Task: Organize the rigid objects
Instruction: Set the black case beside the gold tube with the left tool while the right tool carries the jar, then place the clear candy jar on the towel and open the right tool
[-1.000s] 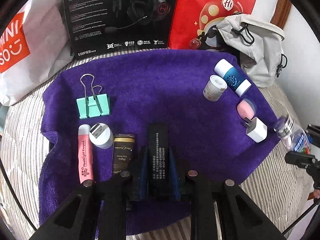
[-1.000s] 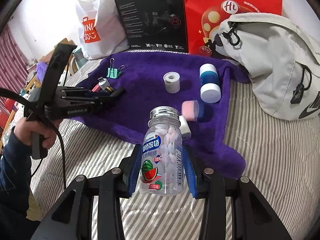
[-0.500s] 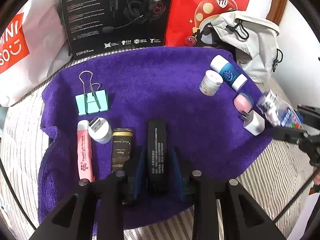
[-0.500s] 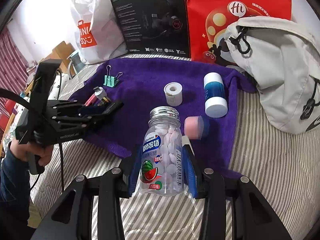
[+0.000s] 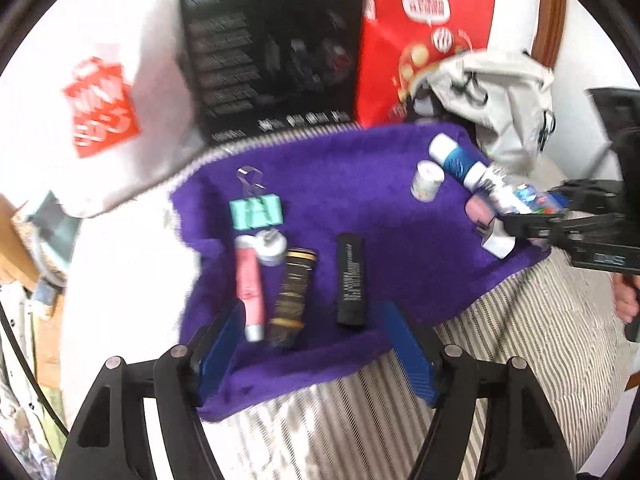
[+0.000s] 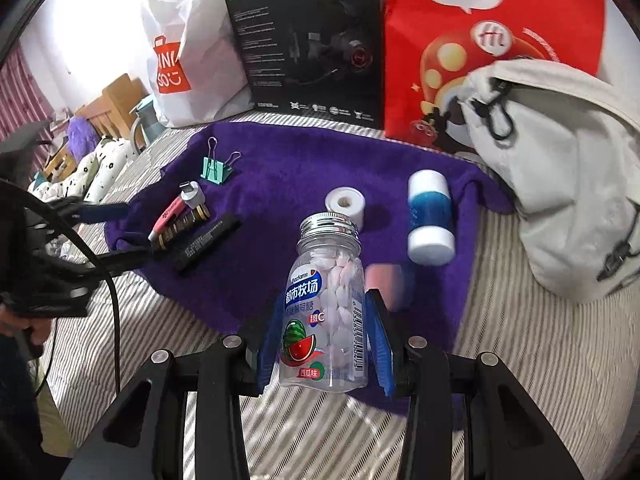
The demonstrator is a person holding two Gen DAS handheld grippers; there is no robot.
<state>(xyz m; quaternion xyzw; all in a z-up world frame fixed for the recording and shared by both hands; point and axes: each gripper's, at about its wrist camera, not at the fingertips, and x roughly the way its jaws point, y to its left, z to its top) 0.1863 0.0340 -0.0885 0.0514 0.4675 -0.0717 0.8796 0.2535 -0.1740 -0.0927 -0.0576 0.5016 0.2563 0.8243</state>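
Note:
My left gripper (image 5: pixel 316 344) stands open at the near edge of the purple towel (image 5: pixel 360 184). The black stick (image 5: pixel 351 280) lies free on the towel just ahead of its blue pads (image 5: pixel 224 344). To its left lie a gold-and-black tube (image 5: pixel 294 292), a pink flashlight tube (image 5: pixel 249 284), a white USB adapter (image 5: pixel 272 246) and a teal binder clip (image 5: pixel 256 212). My right gripper (image 6: pixel 323 316) is shut on a clear candy bottle (image 6: pixel 326 312), held above the towel's near right edge, by a pink cap (image 6: pixel 386 284). Beyond it lie a white tape roll (image 6: pixel 345 206) and a blue-and-white bottle (image 6: pixel 430 216).
A white shopping bag (image 6: pixel 188 52), a black headset box (image 6: pixel 308 40) and a red bag (image 6: pixel 492 40) stand behind the towel. A grey backpack (image 6: pixel 560 184) lies to its right. A white charger (image 5: pixel 498 242) sits at the towel's right edge. Striped bedding (image 6: pixel 520 360) surrounds it.
My left gripper opened, let go of the black stick and drew back from it. My right gripper carried the candy bottle further over the towel, toward the pink cap.

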